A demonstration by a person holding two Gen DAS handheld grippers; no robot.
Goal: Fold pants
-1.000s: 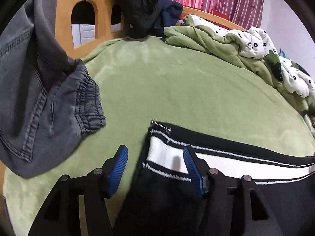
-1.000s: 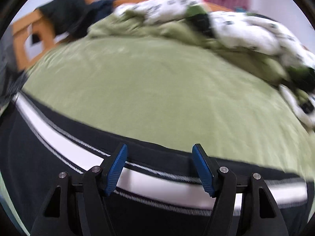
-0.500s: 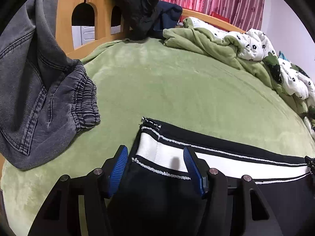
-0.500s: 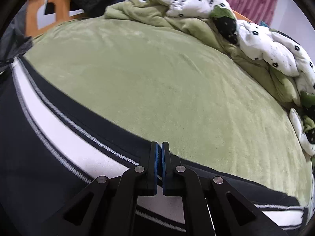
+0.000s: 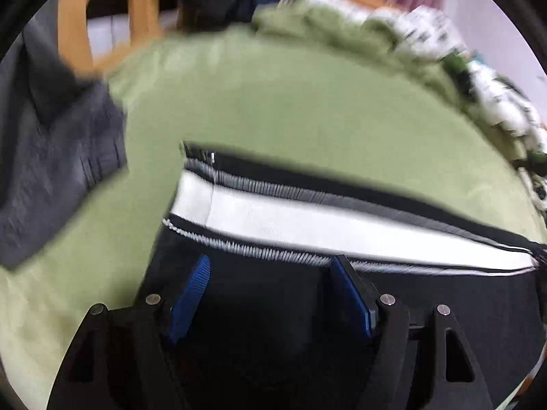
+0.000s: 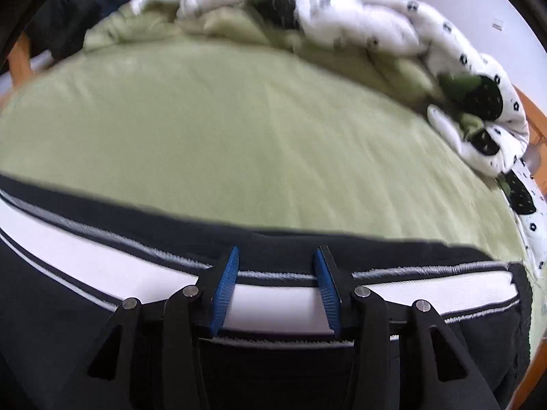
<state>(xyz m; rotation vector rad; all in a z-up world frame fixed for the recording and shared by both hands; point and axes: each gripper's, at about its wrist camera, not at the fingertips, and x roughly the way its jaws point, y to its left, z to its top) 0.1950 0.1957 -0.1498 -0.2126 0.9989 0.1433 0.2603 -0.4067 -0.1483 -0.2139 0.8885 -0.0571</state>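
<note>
2 grippers, L [image 5: 270, 266] & R [image 6: 277, 259], jaws opening, nothing gripped, over 1 black pants [image 5: 273, 307] w/ white stripe, green bed [image 6: 239, 130].

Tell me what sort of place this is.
Most likely a bedroom: black pants lie on a bed with a green sheet, a rumpled patterned duvet sits at the far side, and a wooden bed frame stands behind.
</note>
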